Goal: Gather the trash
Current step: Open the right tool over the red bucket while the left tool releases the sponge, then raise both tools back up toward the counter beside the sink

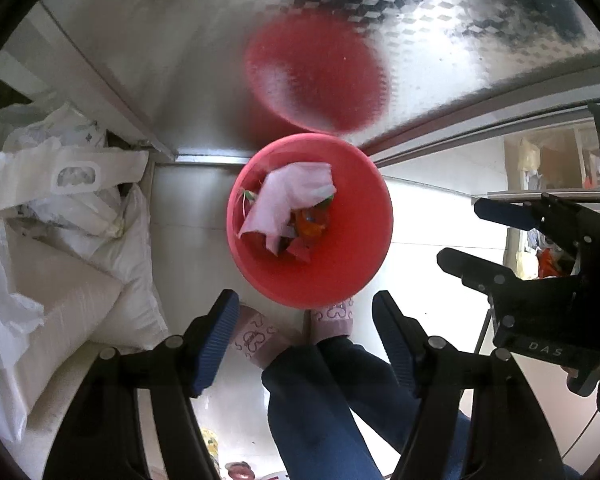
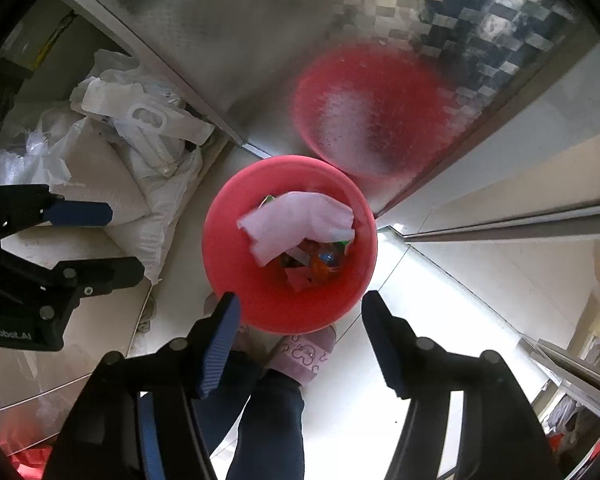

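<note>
A red bin stands on the pale floor, seen from above. In it lies a crumpled pale pink tissue on top of colourful wrappers. My left gripper hangs above the bin's near rim, open, nothing between its fingers; it also shows at the left edge of the right wrist view. My right gripper is open and empty over the bin too; it shows at the right edge of the left wrist view.
The person's legs in blue trousers and pink slippers stand just before the bin. A shiny metal wall behind mirrors the bin. White sacks and plastic bags are piled at the left. A shelf stands at the right.
</note>
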Demonstrator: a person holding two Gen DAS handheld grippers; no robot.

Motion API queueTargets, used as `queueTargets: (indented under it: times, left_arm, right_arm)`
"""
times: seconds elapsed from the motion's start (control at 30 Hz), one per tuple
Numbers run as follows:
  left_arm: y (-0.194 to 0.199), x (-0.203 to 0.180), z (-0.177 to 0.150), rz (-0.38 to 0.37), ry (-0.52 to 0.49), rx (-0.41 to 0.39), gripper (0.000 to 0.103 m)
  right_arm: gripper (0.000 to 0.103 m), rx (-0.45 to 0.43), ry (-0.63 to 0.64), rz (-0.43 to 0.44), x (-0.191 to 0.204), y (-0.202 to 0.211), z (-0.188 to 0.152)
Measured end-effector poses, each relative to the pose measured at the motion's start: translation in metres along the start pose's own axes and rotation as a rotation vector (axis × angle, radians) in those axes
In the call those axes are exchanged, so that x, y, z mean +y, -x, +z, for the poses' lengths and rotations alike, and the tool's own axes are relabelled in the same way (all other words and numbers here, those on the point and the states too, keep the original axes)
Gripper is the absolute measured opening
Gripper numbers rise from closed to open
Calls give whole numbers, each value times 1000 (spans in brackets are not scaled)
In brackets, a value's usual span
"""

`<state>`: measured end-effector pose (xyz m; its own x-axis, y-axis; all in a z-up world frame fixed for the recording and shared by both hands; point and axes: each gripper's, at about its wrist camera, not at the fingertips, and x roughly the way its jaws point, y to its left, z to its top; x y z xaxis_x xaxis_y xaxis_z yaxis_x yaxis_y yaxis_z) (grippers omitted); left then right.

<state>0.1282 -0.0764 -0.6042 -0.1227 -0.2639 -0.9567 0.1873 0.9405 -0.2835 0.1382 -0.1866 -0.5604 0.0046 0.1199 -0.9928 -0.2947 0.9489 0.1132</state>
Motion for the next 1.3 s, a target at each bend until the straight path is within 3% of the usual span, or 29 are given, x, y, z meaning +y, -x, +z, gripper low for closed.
queueTargets:
  times: [0.13, 0.23, 0.3, 0.4, 0.57, 0.63, 0.73, 0.87, 1.03, 1.3]
  left_arm:
    - [14, -7, -6, 4, -4, -10, 67]
    - [32, -12, -9, 18, -8, -30, 68]
    - [44, -17, -12, 32, -15, -37, 83]
    - [76, -29, -19, 53, -17, -62, 83]
    - [132, -42, -36, 52, 22, -98, 85]
    - [155, -50, -44, 82, 21, -106, 85]
    - [202, -63, -61, 115, 32, -111, 85]
    - [277, -82, -79, 134, 36, -184, 85]
    - [351, -98, -89, 139, 62, -288, 85]
    - [427, -105, -84, 174, 84, -442, 92]
  right_arm:
    - [65, -5, 9, 4, 3, 11, -4]
    - [65, -29, 39, -50, 8, 28, -8]
    - [66, -42, 58, -75, 12, 39, -10]
    - [74, -46, 38, -52, 11, 63, -16]
    - [75, -83, 45, -71, 18, 120, -29]
    - [84, -89, 37, -56, 20, 147, -34]
    - [87, -73, 16, -43, 27, 186, -37]
    - [103, -136, 21, -18, 39, 255, -36]
    - [102, -186, 60, 64, 57, 317, -27]
    - [102, -333, 145, 53, 76, 386, -10]
